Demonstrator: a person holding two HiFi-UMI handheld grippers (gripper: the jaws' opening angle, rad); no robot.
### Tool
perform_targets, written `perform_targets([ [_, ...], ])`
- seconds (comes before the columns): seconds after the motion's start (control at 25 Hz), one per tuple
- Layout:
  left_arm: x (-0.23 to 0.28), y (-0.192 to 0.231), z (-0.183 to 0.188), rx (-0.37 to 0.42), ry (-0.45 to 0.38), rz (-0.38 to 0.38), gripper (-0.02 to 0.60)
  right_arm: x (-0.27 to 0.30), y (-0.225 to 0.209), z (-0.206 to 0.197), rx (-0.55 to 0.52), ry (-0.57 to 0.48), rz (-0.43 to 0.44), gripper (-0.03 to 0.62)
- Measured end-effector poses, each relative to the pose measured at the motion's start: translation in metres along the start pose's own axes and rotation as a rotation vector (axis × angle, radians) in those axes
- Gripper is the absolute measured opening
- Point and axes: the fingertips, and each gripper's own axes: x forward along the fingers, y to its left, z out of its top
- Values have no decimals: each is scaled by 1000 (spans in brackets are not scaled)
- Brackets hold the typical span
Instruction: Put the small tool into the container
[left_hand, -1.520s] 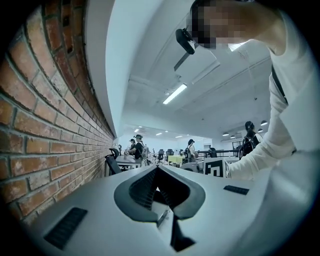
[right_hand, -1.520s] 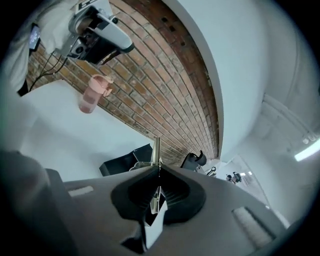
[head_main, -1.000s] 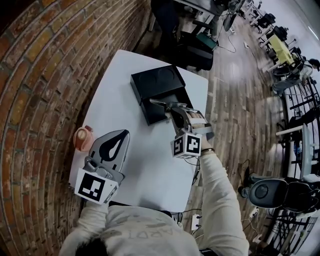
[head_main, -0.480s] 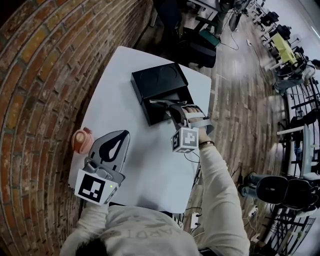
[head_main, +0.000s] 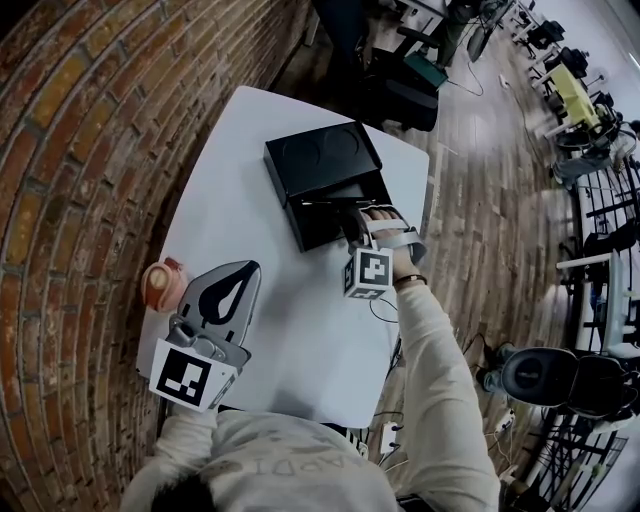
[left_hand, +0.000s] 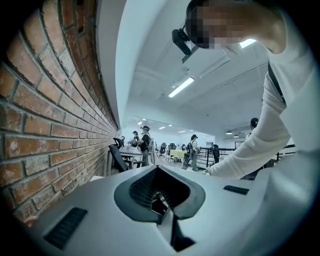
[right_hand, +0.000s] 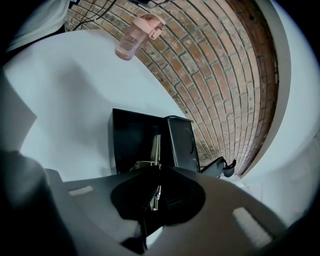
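Note:
A black container (head_main: 312, 157) lies open on the white table (head_main: 230, 205); its lid part is toward the far side and its open tray (head_main: 318, 228) toward me. My right gripper (head_main: 352, 212) is shut on a thin metal tool (head_main: 322, 204), which reaches out over the tray. In the right gripper view the tool (right_hand: 156, 145) points from the shut right gripper (right_hand: 156, 172) into the container (right_hand: 131, 145). My left gripper (head_main: 238, 272) rests at the near left of the table, shut with nothing in it. The left gripper (left_hand: 161, 201) looks out at the room, away from the container.
A pink bottle (head_main: 162, 283) stands by the table's left edge, close to the brick wall (head_main: 70, 150); the right gripper view has the bottle (right_hand: 135, 39) beyond the container. The table's right edge (head_main: 418, 230) drops to wooden floor. Office chairs and desks stand farther off.
My right gripper has carried the tool farther forward, from the container's near edge to over its open tray. The left gripper has stayed put.

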Motion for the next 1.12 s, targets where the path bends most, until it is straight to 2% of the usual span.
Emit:
perform_targets([
  [0.68,8,7,-10,-9,25,10,5,27,12,-12,40,60,39,21],
  [1.12,7,2,-9,0,24,10,5,29,16,-14,116,75,40,32],
])
